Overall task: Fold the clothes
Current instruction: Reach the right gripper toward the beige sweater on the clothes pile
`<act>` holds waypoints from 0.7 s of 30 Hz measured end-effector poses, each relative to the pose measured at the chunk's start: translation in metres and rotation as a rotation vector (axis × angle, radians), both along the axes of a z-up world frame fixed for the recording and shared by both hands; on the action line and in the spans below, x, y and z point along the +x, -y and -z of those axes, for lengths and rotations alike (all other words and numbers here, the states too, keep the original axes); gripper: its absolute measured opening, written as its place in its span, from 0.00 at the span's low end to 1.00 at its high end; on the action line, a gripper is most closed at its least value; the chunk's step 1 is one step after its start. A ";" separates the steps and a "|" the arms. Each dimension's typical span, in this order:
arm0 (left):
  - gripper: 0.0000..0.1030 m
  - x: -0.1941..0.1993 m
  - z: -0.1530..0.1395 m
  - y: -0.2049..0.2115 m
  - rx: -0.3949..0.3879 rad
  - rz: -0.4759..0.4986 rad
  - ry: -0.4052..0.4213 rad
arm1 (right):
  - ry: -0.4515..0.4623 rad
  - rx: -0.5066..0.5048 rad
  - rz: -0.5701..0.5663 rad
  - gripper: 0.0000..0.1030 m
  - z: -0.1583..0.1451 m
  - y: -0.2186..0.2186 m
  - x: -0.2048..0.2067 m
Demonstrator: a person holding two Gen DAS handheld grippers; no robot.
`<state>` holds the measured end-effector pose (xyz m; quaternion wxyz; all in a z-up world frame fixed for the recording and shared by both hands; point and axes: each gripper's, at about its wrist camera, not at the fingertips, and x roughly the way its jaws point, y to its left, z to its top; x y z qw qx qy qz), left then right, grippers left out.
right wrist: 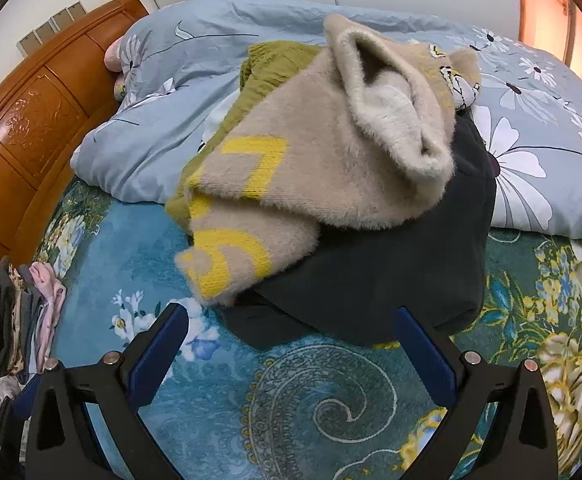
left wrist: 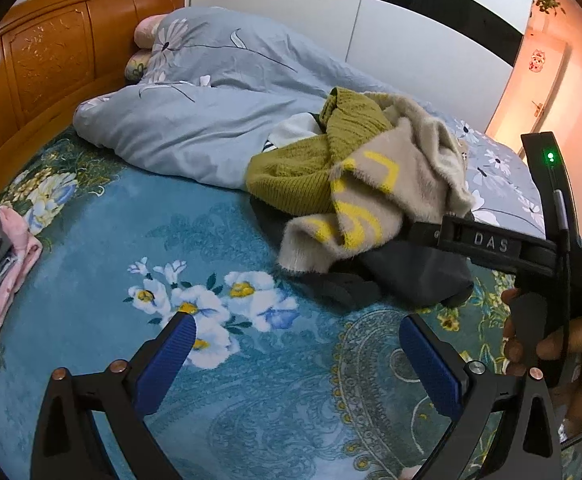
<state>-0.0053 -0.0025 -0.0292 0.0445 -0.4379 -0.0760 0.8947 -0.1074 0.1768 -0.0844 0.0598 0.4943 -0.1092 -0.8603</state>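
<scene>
Bed, teal flowered blanket (left wrist: pixel 251 380) spread over it. Wooden headboard (left wrist: pixel 51 60) along the far left edge. Blue-grey duvet (left wrist: pixel 195 128) bunched across the far side.

Unfolded pile sits mid-bed, touching the duvet's near edge. Top: fuzzy beige sweater (right wrist: pixel 315 168) with yellow markings, crumpled, one sleeve or neck opening gaping upward. Under and behind it, an olive knit (left wrist: pixel 291 168). Beneath both, a dark garment (right wrist: pixel 391 280) flat on the blanket, its near edge closest to the right jaws. A bit of white fabric shows behind the olive knit; cannot tell what it is.

Finished stack (right wrist: pixel 23 312) at the left edge of the bed near the headboard: folded pieces, pink, grey and dark, well apart from the pile.

Left gripper (left wrist: pixel 295 340): jaws wide apart, nothing between them, hovering over bare blanket near the pile's left side. Right gripper (right wrist: pixel 291 332): jaws wide apart, empty, pointed at the near edge of the pile, just short of the dark garment. The left view also shows the right tool's body and the hand holding it at the right side of the frame.

Step in hand, by my reading: between garments, reaching for the next item. The beige sweater lies on top, so likely first. Next move calls for pinching it at a clear edge or shoulder, lifting it free of the olive knit, and laying it flat on the open blanket nearby.

Risk: fuzzy knit may drag the olive piece along.
</scene>
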 end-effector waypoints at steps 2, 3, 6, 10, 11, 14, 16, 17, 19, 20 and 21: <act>1.00 0.001 0.003 0.002 -0.003 0.002 -0.002 | -0.004 0.008 0.014 1.00 0.002 -0.003 -0.003; 1.00 0.003 0.006 0.004 -0.006 0.000 -0.005 | -0.011 0.008 0.022 1.00 0.002 -0.006 -0.006; 1.00 0.010 0.017 0.015 0.005 -0.018 -0.001 | -0.053 0.040 0.066 1.00 -0.001 -0.016 -0.017; 1.00 0.020 0.037 0.031 0.012 -0.040 0.034 | -0.046 0.088 0.162 1.00 0.001 -0.034 -0.041; 1.00 0.022 0.041 0.033 0.014 -0.042 0.038 | -0.050 0.078 0.185 1.00 0.002 -0.040 -0.048; 1.00 0.027 0.049 0.038 0.020 -0.047 0.042 | -0.065 0.114 0.220 1.00 0.005 -0.051 -0.064; 1.00 0.030 0.053 0.041 0.034 -0.054 0.048 | -0.050 0.168 0.253 0.96 0.009 -0.060 -0.070; 1.00 0.030 0.054 0.043 0.050 -0.060 0.058 | -0.052 0.187 0.271 0.85 0.009 -0.065 -0.071; 1.00 0.030 0.055 0.048 0.074 -0.078 0.074 | -0.005 0.190 0.281 0.64 0.015 -0.073 -0.071; 1.00 0.031 0.055 0.051 0.085 -0.087 0.078 | 0.013 0.148 0.284 0.49 0.019 -0.078 -0.073; 1.00 0.031 0.056 0.053 0.093 -0.094 0.074 | 0.032 0.131 0.279 0.42 0.020 -0.078 -0.076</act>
